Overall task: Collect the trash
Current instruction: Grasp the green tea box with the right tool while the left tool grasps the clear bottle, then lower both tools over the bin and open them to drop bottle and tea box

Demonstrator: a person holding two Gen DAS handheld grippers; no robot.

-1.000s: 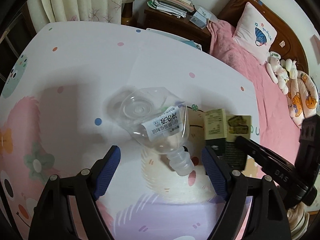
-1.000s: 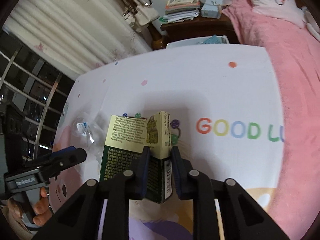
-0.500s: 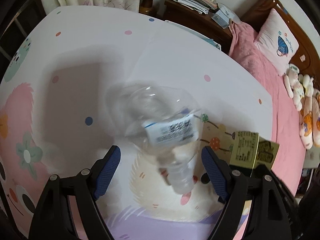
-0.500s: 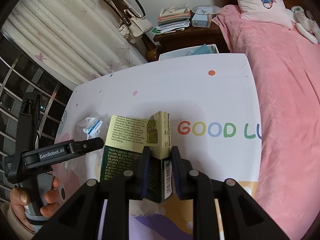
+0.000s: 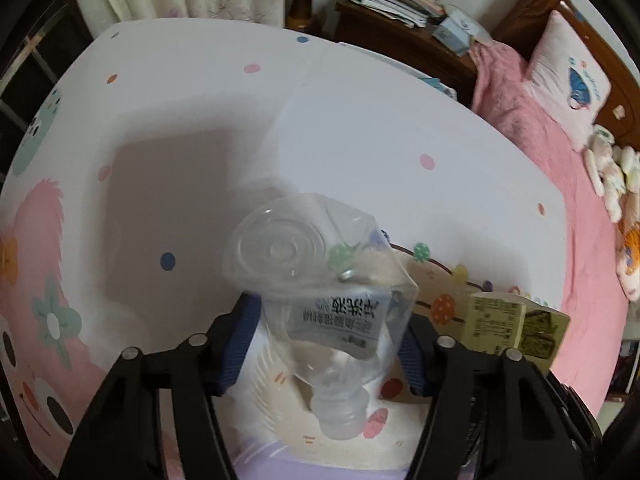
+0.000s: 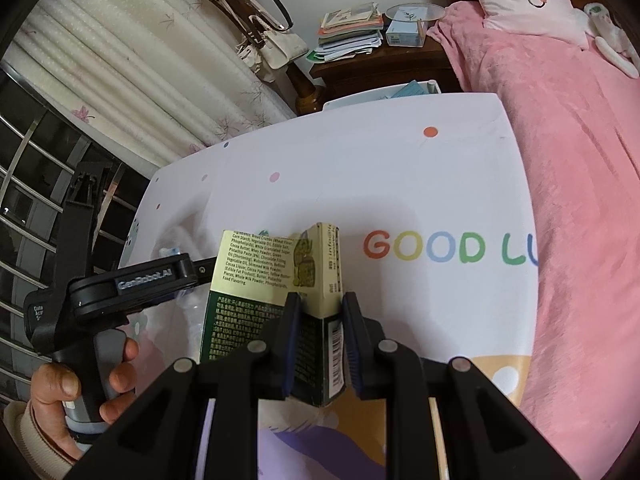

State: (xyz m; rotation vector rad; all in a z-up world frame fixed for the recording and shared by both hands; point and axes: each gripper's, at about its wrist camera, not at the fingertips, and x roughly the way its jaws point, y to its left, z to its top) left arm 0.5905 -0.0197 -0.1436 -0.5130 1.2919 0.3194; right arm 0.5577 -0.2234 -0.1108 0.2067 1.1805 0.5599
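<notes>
a bedroom counter [image 5: 360,128] under a white cartoon-print cover, photographed from two hand-held tools during a trash pickup. the left tool [image 5: 326,344] points steeply down at a crumpled clear plastic bottle [image 5: 320,280], whose round base faces up toward the lens and whose capless neck points toward the bottom of the frame. its jaws have just been closing, and the blue pads now sit against both sides of the bottle at its labelled middle, so the tool is clamped on it. the bottle lies over the pastel animal drawing on the cover, just beside a dark blue dot.

the right tool [image 6: 318,344] is closed on a green and pale yellow carton [image 6: 276,280], pinching the narrow barcode edge between its blue pads. the carton stands upright above the cover, ingredient text facing the camera, to the left of the coloured letters reading "good lu". from the left wrist view the same carton shows at the right edge, close to the bottle.

a hand [image 6: 76,388] in a cream sleeve grips the grey handle of the left tool at the lower left of the right wrist view. behind the counter stand a pink bed [image 6: 560,160], a dark wooden nightstand [image 6: 380,64] stacked with papers, and cream curtains [image 6: 120,60].
</notes>
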